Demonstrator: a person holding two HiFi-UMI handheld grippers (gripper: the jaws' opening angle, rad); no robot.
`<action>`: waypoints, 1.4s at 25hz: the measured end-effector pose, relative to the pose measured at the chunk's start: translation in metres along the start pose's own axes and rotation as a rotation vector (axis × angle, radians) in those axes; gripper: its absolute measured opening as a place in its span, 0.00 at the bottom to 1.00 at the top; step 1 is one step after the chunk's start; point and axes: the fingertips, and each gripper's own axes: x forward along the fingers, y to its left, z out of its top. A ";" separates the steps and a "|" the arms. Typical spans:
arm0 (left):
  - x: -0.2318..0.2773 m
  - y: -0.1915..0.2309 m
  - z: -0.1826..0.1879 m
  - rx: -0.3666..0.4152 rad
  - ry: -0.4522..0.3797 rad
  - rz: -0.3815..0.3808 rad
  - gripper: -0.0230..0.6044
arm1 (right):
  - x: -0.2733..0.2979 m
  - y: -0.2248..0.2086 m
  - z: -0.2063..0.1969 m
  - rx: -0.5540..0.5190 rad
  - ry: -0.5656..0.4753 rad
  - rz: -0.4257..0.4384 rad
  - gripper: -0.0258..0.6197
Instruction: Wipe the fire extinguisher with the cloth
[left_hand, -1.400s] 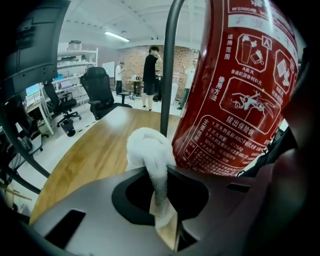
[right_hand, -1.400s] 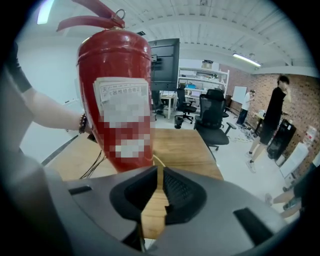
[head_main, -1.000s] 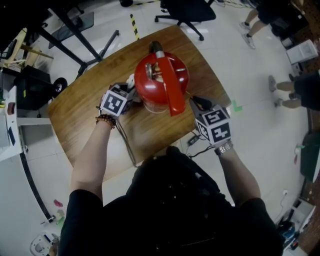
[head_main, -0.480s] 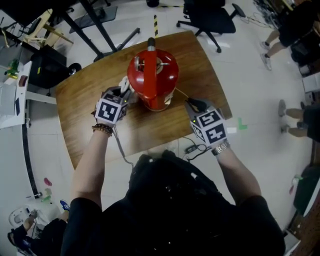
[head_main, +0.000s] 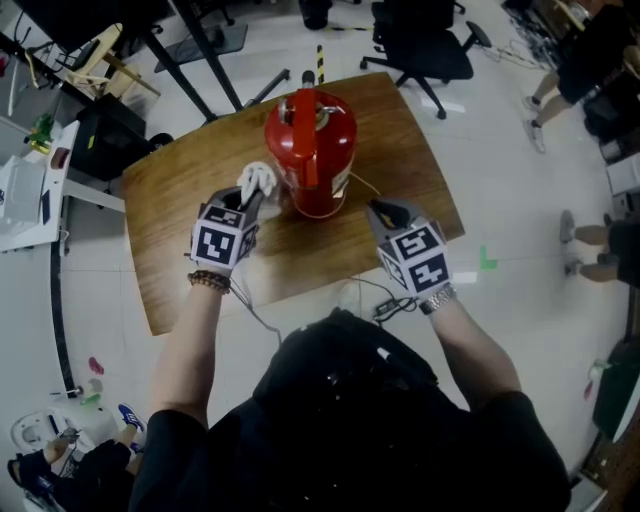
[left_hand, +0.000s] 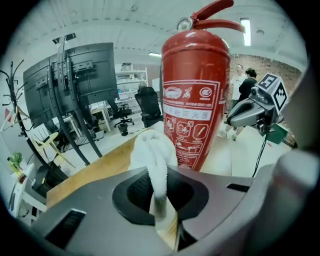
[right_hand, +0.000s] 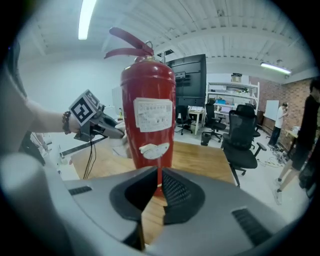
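Left gripper view: the left gripper (left_hand: 159, 175) has its jaws clamped on a white terry cloth (left_hand: 152, 150), pinched between the two dark pads. The cloth's loose end bunches up in a rounded fold just past the jaw tips. Right behind that fold and slightly to the right of the jaws stands the red fire extinguisher (left_hand: 195, 95). It is upright, and its printed instruction label faces the jaws. I cannot tell whether the cloth touches the cylinder. Under the cloth and the extinguisher lies the wooden table (left_hand: 92, 170). Farther right of the jaws, past the cylinder, the right gripper (left_hand: 229, 119) points in toward the extinguisher.

Right gripper view: this gripper's jaws are closing and stand with only a thin slit between the ribbed pads, with nothing held in it. Straight ahead of the jaws and apart from them rises the extinguisher, a white sticker on its side and its red levers at the top. To the left of the jaws, on the far side of the cylinder, the left gripper reaches in at the cylinder's lower part. A black office chair (right_hand: 240, 137) stands beyond the table to the right of the jaws.

Head view: the extinguisher stands between the two grippers, the cloth just beside its left flank.
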 end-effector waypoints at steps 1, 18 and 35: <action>-0.006 -0.005 0.000 0.004 -0.007 -0.004 0.09 | -0.003 0.006 0.000 0.004 -0.006 -0.003 0.10; -0.101 -0.124 -0.018 0.125 -0.117 -0.141 0.09 | -0.068 0.123 0.014 0.064 -0.144 -0.103 0.06; -0.161 -0.172 -0.027 0.146 -0.166 -0.148 0.09 | -0.120 0.166 0.012 0.043 -0.185 -0.131 0.06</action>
